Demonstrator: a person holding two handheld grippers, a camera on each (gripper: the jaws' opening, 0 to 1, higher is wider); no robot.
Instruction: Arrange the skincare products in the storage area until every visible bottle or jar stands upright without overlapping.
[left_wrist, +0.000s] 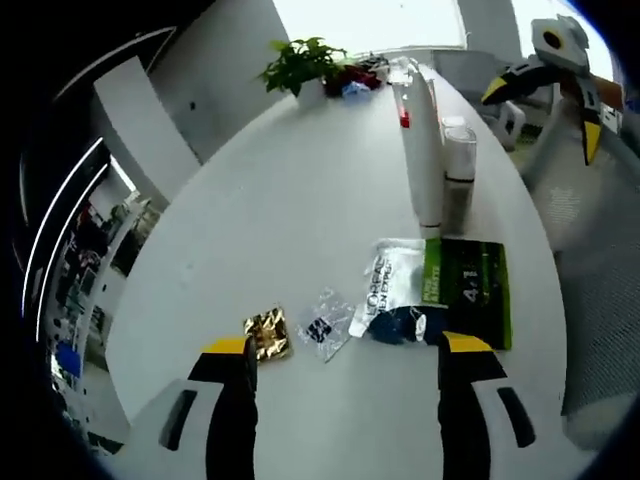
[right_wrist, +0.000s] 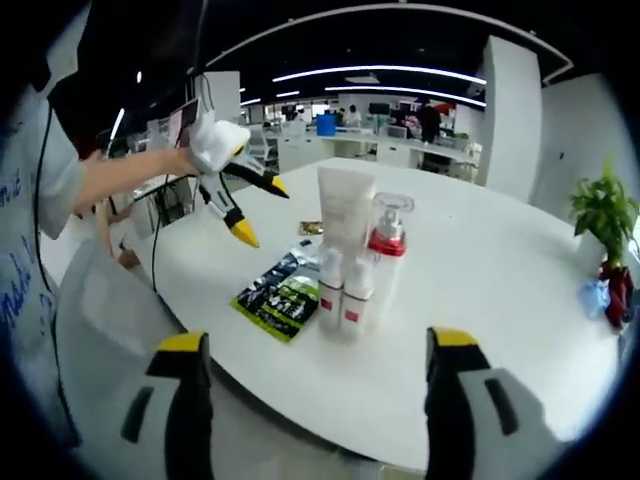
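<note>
Foil-like sachets, a gold one (left_wrist: 267, 333) and a clear one (left_wrist: 325, 324), lie flat nearest my left gripper (left_wrist: 345, 365), light, crinkly and probably slippery; I'd pinch an edge. Both it and my right gripper (right_wrist: 320, 375) stand wide open, empty. Farther on, the white tubes (right_wrist: 341, 262) and pump bottle (right_wrist: 386, 240) stand upright mid-table, rigid enough to grip mid-body.

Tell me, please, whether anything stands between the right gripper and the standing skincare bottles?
Nothing visible does: the right gripper is open, facing the cluster of bottles across bare white table. The sachets lie beside them.
</note>
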